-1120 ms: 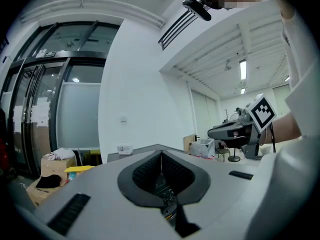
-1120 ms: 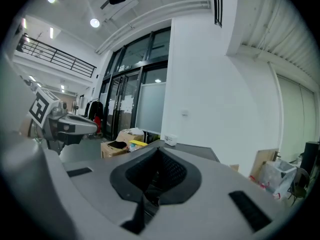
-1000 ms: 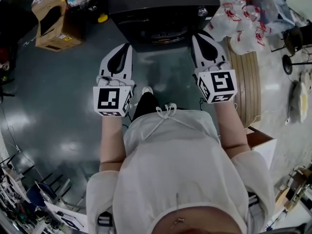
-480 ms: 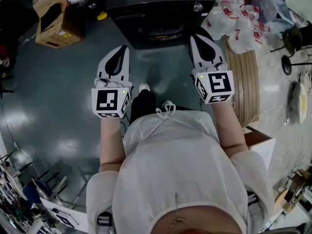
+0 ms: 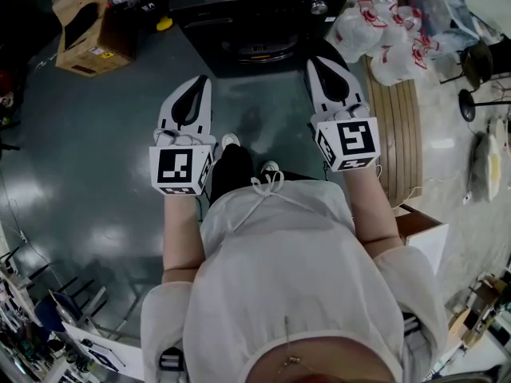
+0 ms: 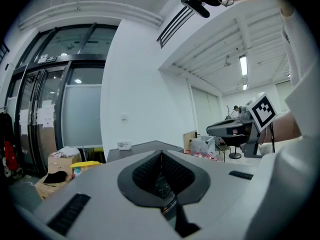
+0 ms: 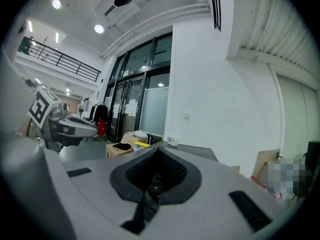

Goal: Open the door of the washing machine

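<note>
Floor: dark grey-green and glossy (image 5: 96, 174), with clutter along its edges.
Washing machine: black (image 5: 255, 2), at the top of the head view, its front facing the person.
Door: round (image 5: 259, 52), low on that front face; it looks shut against the machine, and neither gripper touches it.
Left gripper: held out level (image 5: 204, 80), short of the machine's left front corner; its own view shows the ribbed pads pressed together with nothing between them (image 6: 161, 154).
Right gripper: level with the other (image 5: 313, 61), its tip just before the machine's right front corner; its jaws are also pressed together and empty (image 7: 159, 150).
Person: white top (image 5: 295, 278), forearms stretched forward, one shoe (image 5: 230, 140) showing between the grippers.
Left of the machine: an open cardboard box (image 5: 84, 42).
Right of the machine: white plastic bags with red print (image 5: 391, 30), and a wooden slatted board (image 5: 403, 126) beside the right gripper.
</note>
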